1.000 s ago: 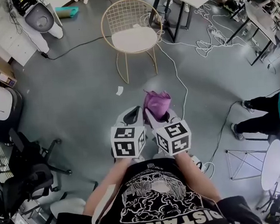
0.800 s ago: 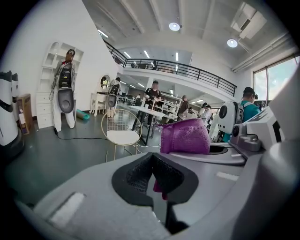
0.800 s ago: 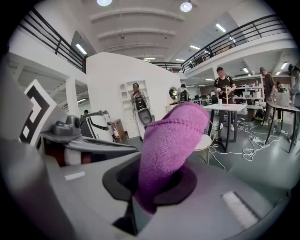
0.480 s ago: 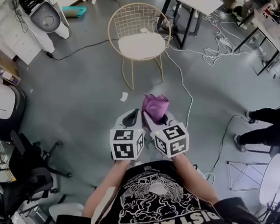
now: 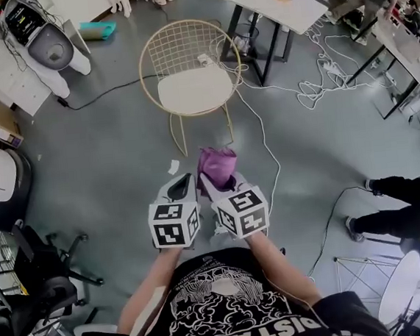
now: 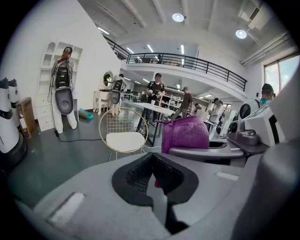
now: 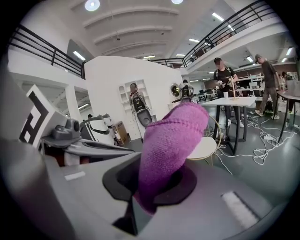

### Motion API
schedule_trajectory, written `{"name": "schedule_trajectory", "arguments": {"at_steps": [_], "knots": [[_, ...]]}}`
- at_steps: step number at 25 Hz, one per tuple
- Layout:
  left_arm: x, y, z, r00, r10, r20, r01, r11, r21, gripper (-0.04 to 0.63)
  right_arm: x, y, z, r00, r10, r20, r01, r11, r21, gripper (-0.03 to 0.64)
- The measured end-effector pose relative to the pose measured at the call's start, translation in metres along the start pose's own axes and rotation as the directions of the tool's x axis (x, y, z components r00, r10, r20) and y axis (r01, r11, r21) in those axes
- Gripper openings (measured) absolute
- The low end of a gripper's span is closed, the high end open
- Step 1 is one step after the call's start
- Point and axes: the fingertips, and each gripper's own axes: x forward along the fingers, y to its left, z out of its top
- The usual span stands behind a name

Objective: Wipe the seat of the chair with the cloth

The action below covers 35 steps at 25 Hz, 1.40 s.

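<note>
A gold wire chair [image 5: 189,62] with a white seat [image 5: 194,91] stands on the grey floor ahead; it also shows in the left gripper view as the chair [image 6: 123,134]. My right gripper [image 5: 215,178] is shut on a purple cloth [image 5: 217,164], which sticks up out of its jaws, cloth [image 7: 168,145]. My left gripper [image 5: 179,189] is beside it, jaws closed together with nothing in them. Both grippers are held in front of my chest, well short of the chair. The cloth [image 6: 185,133] also shows to the right in the left gripper view.
White cables [image 5: 266,132] trail over the floor right of the chair. A white table [image 5: 276,6] stands behind it to the right. A scrap of paper [image 5: 173,166] lies on the floor. Black office chairs [image 5: 36,284] sit at left, a person's legs [image 5: 387,205] at right.
The view has shifted: the chair now sits further left and a little closer. Both grippers stay together with the cloth still held in the right one.
</note>
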Motion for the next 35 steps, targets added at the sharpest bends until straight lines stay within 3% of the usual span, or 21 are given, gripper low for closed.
{"name": "schedule_trajectory", "arguments": {"at_steps": [10,21,27,35], "knots": [[0.073,-0.010,0.049,0.999,0.033,0.004,-0.033,0.999,-0.011,0.000,0.025,-0.074,0.029,0.999,0.047,-0.012,-0.047,0.999,0.028,0.057],[0.130,-0.009,0.068,1.000,0.012,-0.021,-0.013,1.000,-0.021,0.000,0.046,-0.129,0.041,1.000,0.020,-0.022,-0.019,0.998,0.060,0.057],[0.166,0.020,0.088,1.000,-0.006,-0.021,0.005,0.999,-0.033,0.000,0.088,-0.148,0.058,0.999,0.004,-0.039,-0.002,0.999,0.046,0.057],[0.215,0.094,0.137,0.998,-0.052,-0.027,0.051,0.998,-0.028,0.000,0.182,-0.158,0.101,0.998,-0.022,-0.053,0.024,0.999,0.037,0.057]]}}
